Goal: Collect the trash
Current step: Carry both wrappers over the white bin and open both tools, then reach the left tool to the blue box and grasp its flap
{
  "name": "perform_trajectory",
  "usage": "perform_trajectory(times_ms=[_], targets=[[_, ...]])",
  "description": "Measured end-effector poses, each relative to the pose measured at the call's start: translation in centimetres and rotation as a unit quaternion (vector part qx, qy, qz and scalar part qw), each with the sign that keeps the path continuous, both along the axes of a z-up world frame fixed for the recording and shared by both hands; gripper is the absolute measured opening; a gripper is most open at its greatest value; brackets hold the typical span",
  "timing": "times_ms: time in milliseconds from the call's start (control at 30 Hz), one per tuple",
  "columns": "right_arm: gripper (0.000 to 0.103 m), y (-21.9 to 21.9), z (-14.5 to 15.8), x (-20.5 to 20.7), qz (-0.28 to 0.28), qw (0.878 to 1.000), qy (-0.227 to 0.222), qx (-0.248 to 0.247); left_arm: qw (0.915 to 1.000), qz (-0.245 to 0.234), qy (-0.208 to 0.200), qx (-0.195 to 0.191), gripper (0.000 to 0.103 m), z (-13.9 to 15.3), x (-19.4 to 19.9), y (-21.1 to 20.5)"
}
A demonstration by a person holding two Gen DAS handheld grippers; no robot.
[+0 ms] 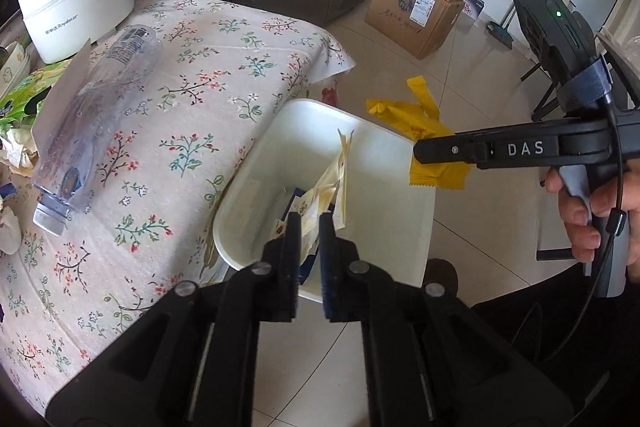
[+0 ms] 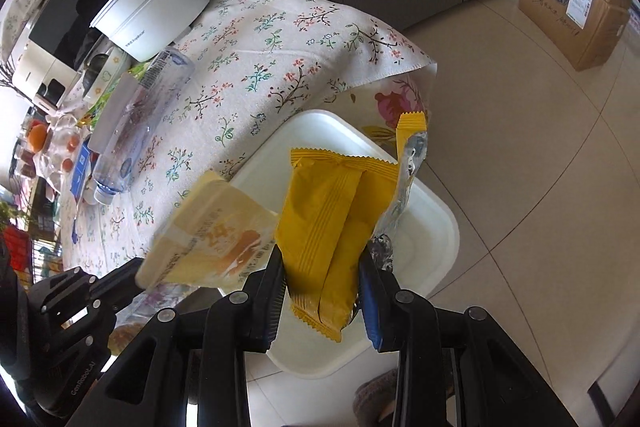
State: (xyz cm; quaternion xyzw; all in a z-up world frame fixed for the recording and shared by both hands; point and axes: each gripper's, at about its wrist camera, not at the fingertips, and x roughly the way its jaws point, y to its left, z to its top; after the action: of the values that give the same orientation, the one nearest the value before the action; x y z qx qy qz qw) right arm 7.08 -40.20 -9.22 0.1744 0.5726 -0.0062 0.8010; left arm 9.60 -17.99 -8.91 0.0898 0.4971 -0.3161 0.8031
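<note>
Left wrist view: the left hand-held gripper (image 1: 310, 227) is seen over the white bin (image 1: 384, 163), which stands on the floor against the near edge of the surface (image 1: 208, 99). Its jaws are narrowly parted, and a pale yellow wrapper (image 1: 334, 179) lies just past the tips, inside the bin; whether it is gripped cannot be told from here. The right hand-held gripper (image 1: 418, 149) is held across the bin's far rim with a yellow packet (image 1: 424, 135) pinched in it, probably so that the packet falls inside when it is let go. An empty plastic bottle (image 1: 96, 111) is left lying near the left edge of the surface, beside a white pot (image 1: 76, 7).

Right wrist view: the right hand-held gripper (image 2: 322, 275) is closed on the yellow packet (image 2: 332, 223), which hangs directly above the white bin (image 2: 424, 227). The pale yellow wrapper (image 2: 208, 231) appears blurred at the left, above the bin's edge, so it is judged to be released or dropping. The plastic bottle (image 2: 136, 131) is not yet collected.
</note>
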Motion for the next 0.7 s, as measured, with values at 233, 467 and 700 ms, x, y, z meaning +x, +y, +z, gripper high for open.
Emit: perform_trajectory(times_ms=[233,467,700], targets=[[0.034,0.3,-0.2,0.1,0.006,1.000,0.004,-0.003,0.9981,0.049,-0.022,0.030,0.073,0.6,0.8,2.1],[0.068,0.3,-0.5,0.7,-0.009,1.000,0.018,-0.009,0.9927,0.098,-0.039,0.059,0.084,1.3,1.7,4.6],[0.072,0.6,-0.2,0.9,-0.008,1.000,0.015,-0.011,0.9897,0.124,-0.044,0.055,0.090,2.1,2.2,6.9]])
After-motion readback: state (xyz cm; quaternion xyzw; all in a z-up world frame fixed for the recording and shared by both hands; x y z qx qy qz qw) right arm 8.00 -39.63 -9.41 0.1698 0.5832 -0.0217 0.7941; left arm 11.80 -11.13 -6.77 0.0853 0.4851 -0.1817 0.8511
